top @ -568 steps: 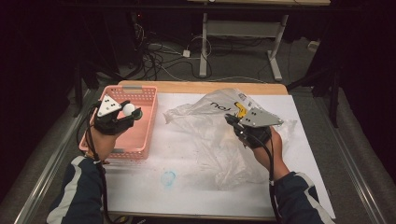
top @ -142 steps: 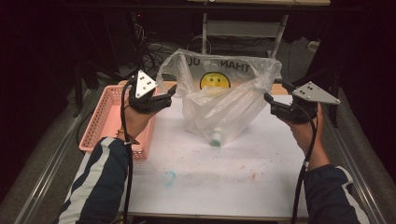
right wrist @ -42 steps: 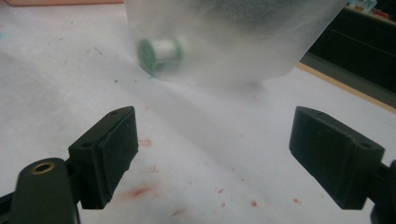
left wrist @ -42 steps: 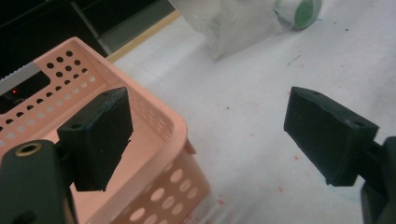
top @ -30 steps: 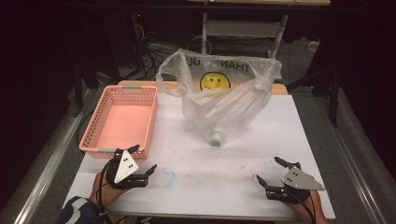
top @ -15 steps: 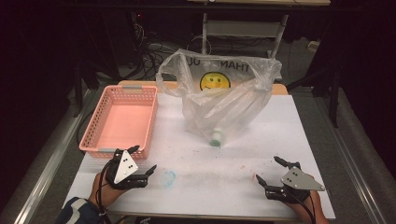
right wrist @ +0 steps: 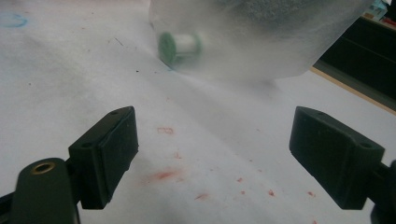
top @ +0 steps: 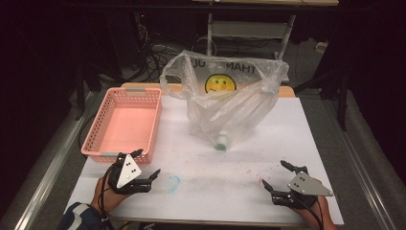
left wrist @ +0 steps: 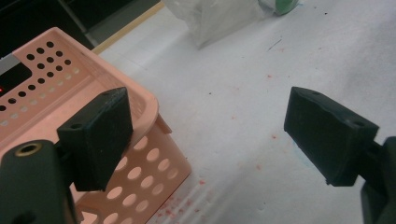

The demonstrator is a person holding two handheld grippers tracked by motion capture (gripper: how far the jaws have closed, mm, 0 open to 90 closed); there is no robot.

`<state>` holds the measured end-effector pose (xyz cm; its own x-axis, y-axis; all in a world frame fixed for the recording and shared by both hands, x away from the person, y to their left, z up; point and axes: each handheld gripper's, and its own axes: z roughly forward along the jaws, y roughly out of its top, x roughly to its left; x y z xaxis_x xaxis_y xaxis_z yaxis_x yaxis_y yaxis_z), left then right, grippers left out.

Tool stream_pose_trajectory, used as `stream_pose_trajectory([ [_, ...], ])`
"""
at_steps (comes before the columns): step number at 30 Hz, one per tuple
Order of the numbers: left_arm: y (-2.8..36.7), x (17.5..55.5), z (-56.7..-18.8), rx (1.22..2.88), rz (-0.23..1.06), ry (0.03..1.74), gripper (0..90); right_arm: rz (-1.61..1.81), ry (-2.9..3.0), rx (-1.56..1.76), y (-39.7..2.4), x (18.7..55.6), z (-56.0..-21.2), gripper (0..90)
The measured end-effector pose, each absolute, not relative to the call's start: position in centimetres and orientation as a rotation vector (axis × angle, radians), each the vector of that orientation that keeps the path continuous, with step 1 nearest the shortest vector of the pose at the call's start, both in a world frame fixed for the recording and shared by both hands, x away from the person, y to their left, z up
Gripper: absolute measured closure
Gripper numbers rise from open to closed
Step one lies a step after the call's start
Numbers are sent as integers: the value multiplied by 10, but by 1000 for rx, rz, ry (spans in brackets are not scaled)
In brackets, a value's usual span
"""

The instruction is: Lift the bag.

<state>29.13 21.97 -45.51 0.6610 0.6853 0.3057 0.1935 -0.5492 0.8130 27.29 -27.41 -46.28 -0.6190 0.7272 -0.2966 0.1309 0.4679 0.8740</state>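
Both grippers parked at the bottom of the frame, jaws spread wide, nothing in them

Left gripper (top: 146,166) sits lower left with its jaws gaping, right by the near corner of the pink basket (top: 125,122); right gripper (top: 280,178) sits lower right, equally wide. The clear smiley-face bag (top: 225,98) stands upper centre, well apart from both, with what looks like a green-capped bottle (top: 221,142) lying inside, blurry through plastic.

My left gripper (top: 147,165) has basket (top: 123,122) corner just beside one jaw; no passage that side. Bare table (top: 225,177) between my grippers, free. Ahead of right gripper (top: 276,175) open table, then bag (top: 225,103) blocks middle.
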Motion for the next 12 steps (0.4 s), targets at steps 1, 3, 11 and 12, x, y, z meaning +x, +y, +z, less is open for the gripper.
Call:
stream_pose_trajectory([
  [1, 220, 292, -455, 2087, 796, 678, 151, 1140, 2045, 709, -274, 273, -463, 163],
  [3, 220, 292, -455, 2085, 796, 682, 151, 1143, 2045, 708, -274, 273, -462, 163],
  [11, 220, 295, -453, 2071, 792, 689, 151, 1147, 2050, 710, -275, 274, -463, 163],
  [12, 220, 295, -453, 2070, 793, 687, 151, 1145, 2050, 710, -275, 274, -463, 163],
])
